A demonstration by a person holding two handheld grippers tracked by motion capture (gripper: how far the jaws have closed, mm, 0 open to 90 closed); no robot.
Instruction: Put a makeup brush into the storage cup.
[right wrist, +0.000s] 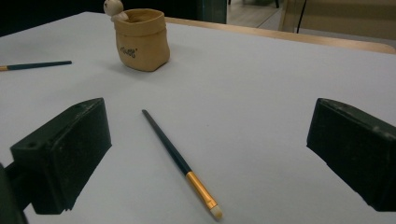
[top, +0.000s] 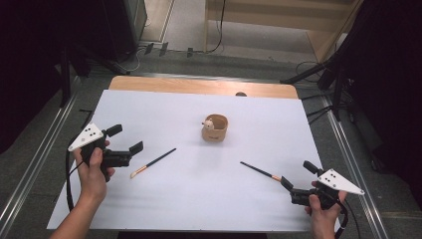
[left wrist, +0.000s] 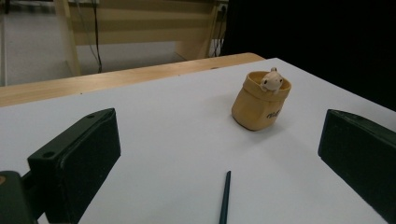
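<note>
The left gripper (top: 124, 139) and right gripper (top: 297, 176) are held with jaws spread apart, gripping nothing. One brush (top: 153, 163) lies near the table's (top: 159, 107) left edge, another brush (top: 261, 171) towards the right edge, the pot (top: 215, 128) between, nearer the far edge.

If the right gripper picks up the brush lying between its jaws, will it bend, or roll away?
The brush looks like a thin straight stick, so it is probably stiff and light. Its round handle may roll if one jaw nudges it first. Lying flat on the table, it leaves little to grip, so it could slip.
</note>
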